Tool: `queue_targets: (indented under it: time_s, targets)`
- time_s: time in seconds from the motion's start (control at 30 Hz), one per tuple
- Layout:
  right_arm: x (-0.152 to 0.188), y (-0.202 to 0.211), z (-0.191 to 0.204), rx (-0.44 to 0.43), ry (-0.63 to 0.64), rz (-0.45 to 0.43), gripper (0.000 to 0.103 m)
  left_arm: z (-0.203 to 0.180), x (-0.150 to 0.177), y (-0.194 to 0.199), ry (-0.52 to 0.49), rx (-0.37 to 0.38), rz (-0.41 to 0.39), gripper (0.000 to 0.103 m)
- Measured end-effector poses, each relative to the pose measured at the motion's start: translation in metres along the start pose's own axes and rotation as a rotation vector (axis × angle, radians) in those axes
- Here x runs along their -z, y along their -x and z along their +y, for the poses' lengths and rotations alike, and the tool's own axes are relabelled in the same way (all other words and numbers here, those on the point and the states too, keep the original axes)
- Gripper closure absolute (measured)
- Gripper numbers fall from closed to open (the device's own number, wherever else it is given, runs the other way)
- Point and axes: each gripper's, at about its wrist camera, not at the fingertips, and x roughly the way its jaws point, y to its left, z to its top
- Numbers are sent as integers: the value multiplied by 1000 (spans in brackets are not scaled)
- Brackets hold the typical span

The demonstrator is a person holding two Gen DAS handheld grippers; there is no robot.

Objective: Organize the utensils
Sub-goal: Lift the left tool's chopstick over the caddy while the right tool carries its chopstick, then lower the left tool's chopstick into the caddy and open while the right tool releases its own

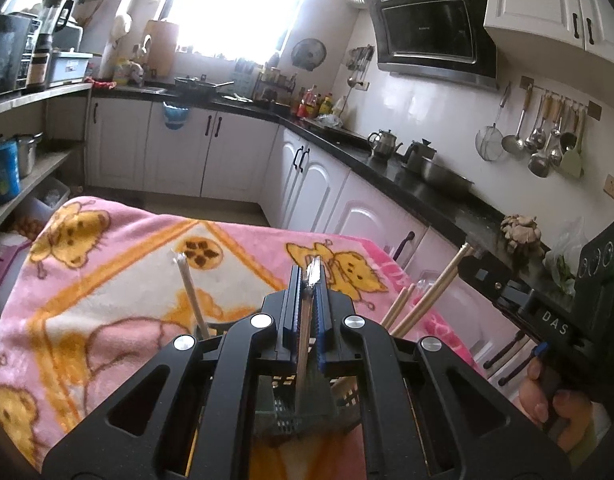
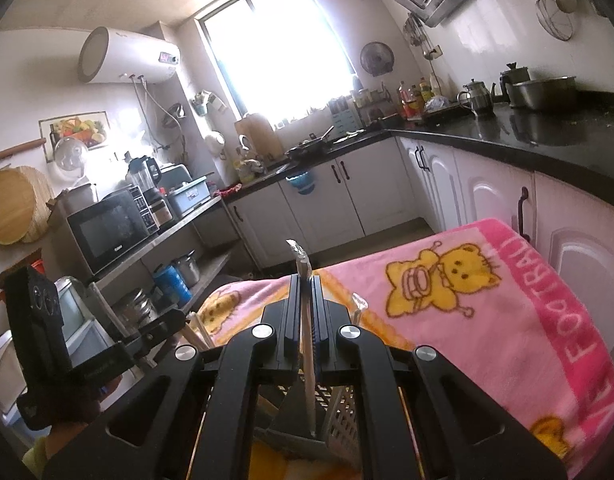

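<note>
Jaws of both the left gripper and right gripper pinch wrapped chopsticks upright above the perforated holder at 6 o'clock, so lower each straight down, tip inside a compartment, before releasing

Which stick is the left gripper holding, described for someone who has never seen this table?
Start at the pink cartoon-bear blanket, then find the dark slotted utensil basket on it. The wrapped stick stands upright over the basket, clamped in the left gripper. Unlike the bare wooden chopsticks to its right, it wears a crinkled clear wrapper.
</note>
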Motion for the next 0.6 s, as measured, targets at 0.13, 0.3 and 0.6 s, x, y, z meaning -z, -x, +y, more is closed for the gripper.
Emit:
queue_targets:
  time_s: [0.13, 0.3, 0.6]
  targets:
    - [3, -1, 0, -5, -3, -4, 98, 1, 7, -3, -3, -4, 10, 102]
    - [10, -7, -3, -7, -7, 17, 98, 2, 16, -3, -14, -16, 10, 102]
    - [27, -15, -5, 12, -31, 58, 98, 7, 17, 0, -29, -47, 8, 102]
